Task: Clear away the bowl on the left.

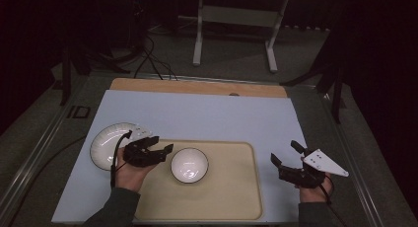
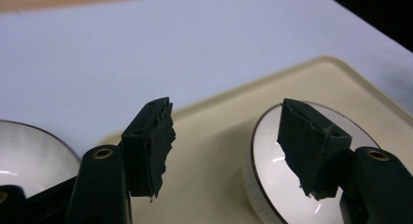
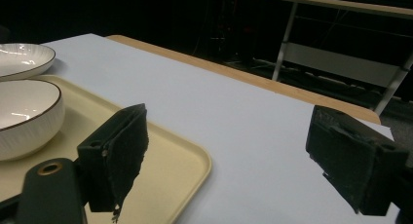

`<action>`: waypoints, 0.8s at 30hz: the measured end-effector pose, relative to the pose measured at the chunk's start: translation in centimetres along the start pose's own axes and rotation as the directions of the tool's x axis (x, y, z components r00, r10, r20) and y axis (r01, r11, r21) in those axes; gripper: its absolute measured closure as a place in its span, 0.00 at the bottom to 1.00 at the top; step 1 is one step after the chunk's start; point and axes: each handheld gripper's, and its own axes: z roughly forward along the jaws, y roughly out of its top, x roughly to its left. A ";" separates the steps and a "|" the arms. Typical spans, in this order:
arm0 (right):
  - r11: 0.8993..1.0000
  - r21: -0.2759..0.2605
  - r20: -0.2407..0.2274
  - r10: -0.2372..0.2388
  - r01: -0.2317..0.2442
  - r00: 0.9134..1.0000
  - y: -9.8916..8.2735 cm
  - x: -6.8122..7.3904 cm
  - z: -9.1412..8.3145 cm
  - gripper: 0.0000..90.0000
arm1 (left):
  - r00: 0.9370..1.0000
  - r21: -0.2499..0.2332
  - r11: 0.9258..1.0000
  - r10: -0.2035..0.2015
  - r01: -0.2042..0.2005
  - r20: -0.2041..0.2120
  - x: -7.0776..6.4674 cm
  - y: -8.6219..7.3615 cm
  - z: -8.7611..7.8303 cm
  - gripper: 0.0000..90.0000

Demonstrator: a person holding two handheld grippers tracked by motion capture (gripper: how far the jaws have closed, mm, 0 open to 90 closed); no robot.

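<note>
While both tools hang empty with jaws spread, the left gripper [image 1: 156, 151] sits just left of the white bowl [image 1: 189, 165] on the cream tray [image 1: 231, 197]; the right gripper [image 1: 286, 155] waits off the tray's right edge. A plate [image 1: 104, 144] lies far left. If the bowl is the target, straddle its near rim squarely before closing.

Bowl [image 1: 189, 165] on tray [image 1: 236, 197], plate [image 1: 106, 145] beside.

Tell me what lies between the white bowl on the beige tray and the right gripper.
Nothing but bare beige tray and a strip of pale blue table mat separates the white bowl from the right gripper, as the high view shows.
</note>
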 end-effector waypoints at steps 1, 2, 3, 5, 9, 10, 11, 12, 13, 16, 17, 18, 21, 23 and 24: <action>1.000 0.000 0.000 0.001 -0.001 1.000 0.0 0.0 0.0 0.17 | 1.000 -0.017 1.000 0.006 -0.006 -0.011 0.1 0.1 -0.4 0.41; 1.000 0.000 0.000 0.001 -0.001 1.000 0.0 0.0 0.0 0.17 | 1.000 -0.031 0.999 0.008 -0.009 -0.018 0.2 0.1 -0.7 0.41; 1.000 0.000 0.000 0.001 -0.001 1.000 0.0 0.0 0.0 0.17 | 1.000 -0.041 0.999 0.016 -0.017 -0.024 0.4 0.2 -1.0 0.40; 1.000 -0.001 0.002 0.002 -0.002 1.000 0.0 0.0 0.0 0.17 | 0.999 -0.063 0.998 0.012 -0.014 -0.032 0.8 0.2 -1.5 0.40; 1.000 -0.001 0.002 0.007 -0.007 1.000 0.0 0.0 -0.1 0.17 | 0.998 -0.104 0.994 -0.032 0.027 -0.047 1.8 0.1 -2.7 0.38; 1.000 -0.001 0.003 0.008 -0.008 1.000 0.0 0.0 -0.1 0.17 | 0.998 -0.112 0.993 -0.036 0.029 -0.058 2.1 0.0 -3.0 0.37; 1.000 -0.001 0.003 0.008 -0.008 1.000 0.0 -0.1 -0.1 0.17 | 0.996 -0.119 0.993 -0.035 0.026 -0.077 2.3 -0.1 -3.3 0.36; 1.000 -0.001 0.003 0.009 -0.009 1.000 0.0 -0.1 -0.1 0.17 | 0.994 -0.130 0.991 -0.032 0.018 -0.104 2.5 -0.2 -3.7 0.36; 1.000 -0.002 0.003 0.009 -0.009 1.000 0.0 -0.1 -0.1 0.17 | 0.990 -0.142 0.990 -0.027 0.008 -0.136 2.7 -0.3 -4.0 0.35; 1.000 -0.002 0.004 0.011 -0.011 1.000 0.0 -0.1 -0.1 0.17 | 0.980 -0.181 0.983 -0.022 -0.014 -0.199 3.2 -0.8 -5.1 0.32; 1.000 -0.001 0.004 0.013 -0.013 1.000 0.0 -0.1 -0.1 0.17 | 0.975 -0.186 0.982 -0.017 -0.025 -0.222 3.4 -0.9 -5.5 0.32; 1.000 -0.002 0.005 0.014 -0.014 1.000 0.0 -0.1 -0.1 0.17 | 0.970 -0.193 0.981 -0.012 -0.036 -0.243 3.5 -1.1 -5.8 0.31; 1.000 -0.001 0.008 0.016 -0.016 1.000 -0.1 -0.1 -0.2 0.17 | 0.956 -0.206 0.977 -0.011 -0.052 -0.293 4.1 -1.9 -6.4 0.30; 1.000 -0.002 0.012 0.017 -0.017 1.000 -0.1 -0.2 -0.2 0.17 | 0.948 -0.211 0.976 -0.016 -0.054 -0.317 4.6 -2.4 -6.9 0.29; 1.000 -0.003 0.013 0.020 -0.020 1.000 -0.1 -0.2 -0.2 0.17 | 0.945 -0.212 0.976 -0.021 -0.052 -0.325 4.8 -2.7 -7.1 0.29</action>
